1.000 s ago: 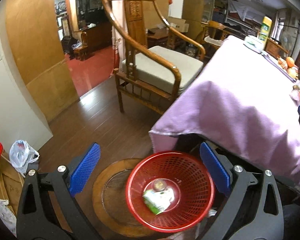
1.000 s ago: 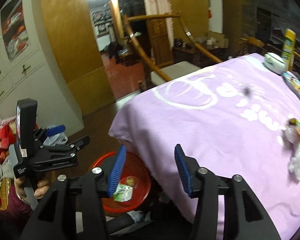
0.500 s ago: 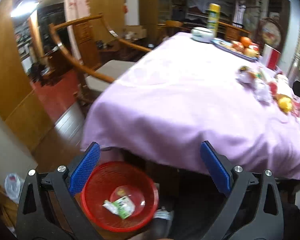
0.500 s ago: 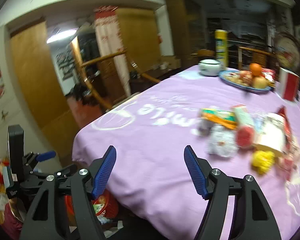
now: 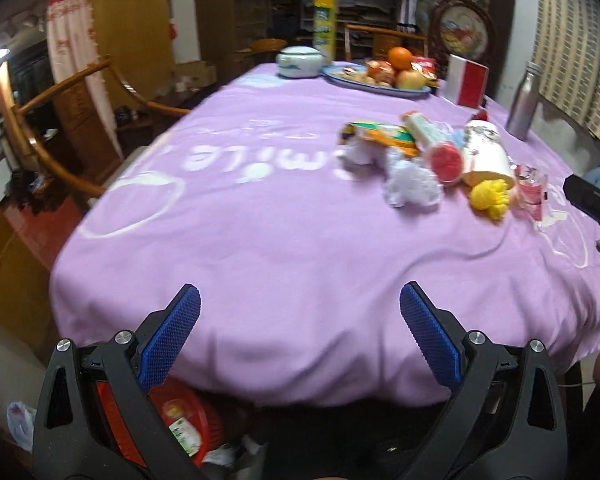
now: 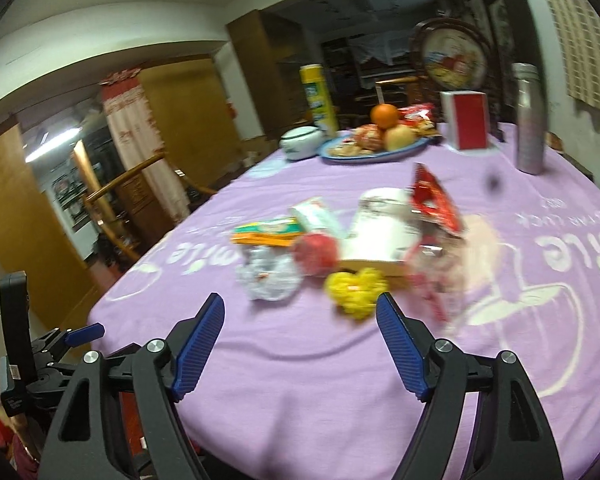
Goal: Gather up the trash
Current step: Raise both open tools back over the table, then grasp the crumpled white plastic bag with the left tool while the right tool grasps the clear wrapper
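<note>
**Purple-clothed table, litter heaped toward the far right**

Purple tablecloth (image 5: 260, 240) with white lettering, spread over a table in a dim, wood-panelled room. Trash pile (image 5: 440, 160) of wrappers, a cup and crumpled paper lying mid-table, well ahead of both grippers. Fruit plate (image 6: 374, 148), yellow can (image 6: 318, 96) and steel bottle (image 6: 530, 120) standing farther back. Left gripper (image 5: 300, 320) wide, nothing between its jaws. Right gripper (image 6: 300, 320) opening, also empty. Red basket (image 5: 188, 420) under the table edge, seen clearly only from the left wrist; ceiling fan only from the right
</note>
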Available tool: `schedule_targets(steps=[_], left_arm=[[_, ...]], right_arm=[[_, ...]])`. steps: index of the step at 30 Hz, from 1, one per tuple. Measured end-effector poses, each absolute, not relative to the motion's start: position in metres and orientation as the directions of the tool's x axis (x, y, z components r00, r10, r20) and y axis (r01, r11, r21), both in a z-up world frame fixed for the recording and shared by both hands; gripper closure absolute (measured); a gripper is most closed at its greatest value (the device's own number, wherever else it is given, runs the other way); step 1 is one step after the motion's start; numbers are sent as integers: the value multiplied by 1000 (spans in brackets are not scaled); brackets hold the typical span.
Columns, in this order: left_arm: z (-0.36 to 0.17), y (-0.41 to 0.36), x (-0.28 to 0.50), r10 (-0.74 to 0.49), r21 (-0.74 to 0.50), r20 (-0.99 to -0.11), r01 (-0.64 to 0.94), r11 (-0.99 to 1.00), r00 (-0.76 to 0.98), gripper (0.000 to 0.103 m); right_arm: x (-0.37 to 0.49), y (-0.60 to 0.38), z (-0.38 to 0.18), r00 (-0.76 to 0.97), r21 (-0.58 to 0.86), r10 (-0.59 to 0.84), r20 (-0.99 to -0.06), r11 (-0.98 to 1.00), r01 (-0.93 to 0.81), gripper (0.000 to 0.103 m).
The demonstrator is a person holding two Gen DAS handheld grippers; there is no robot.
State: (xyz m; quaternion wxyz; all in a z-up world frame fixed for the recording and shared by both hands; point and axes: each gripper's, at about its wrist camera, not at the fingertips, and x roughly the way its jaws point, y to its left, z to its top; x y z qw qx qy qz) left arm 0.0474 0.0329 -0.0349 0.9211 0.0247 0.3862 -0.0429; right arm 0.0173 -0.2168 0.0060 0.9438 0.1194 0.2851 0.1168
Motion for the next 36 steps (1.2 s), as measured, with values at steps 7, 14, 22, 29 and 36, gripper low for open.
schedule_targets(steps=[7,14,22,29,36], left_arm=[[-44,-5,93,-106,12,-744,172,985,660,7],[-52,-41,144,-150,3,-771,239,971,619,7],[-61,-66,191,-190,-49,-805,256,965,562,7],[-62,-56,199,-311,-189,-792,274,943,525,53],[-46,-34,172,-356,-221,-740,294,930,571,70]], right_arm=[[41,-252,-11,802,286,204,-561,957,-43,25],[67,-284,-17,798,298,150,-584,954,40,21],[86,-298,-23,783,351,183,-595,935,48,21],[95,-297,-33,750,338,159,-642,937,91,21],[105,-277,-36,716,208,79,-694,973,95,21]])
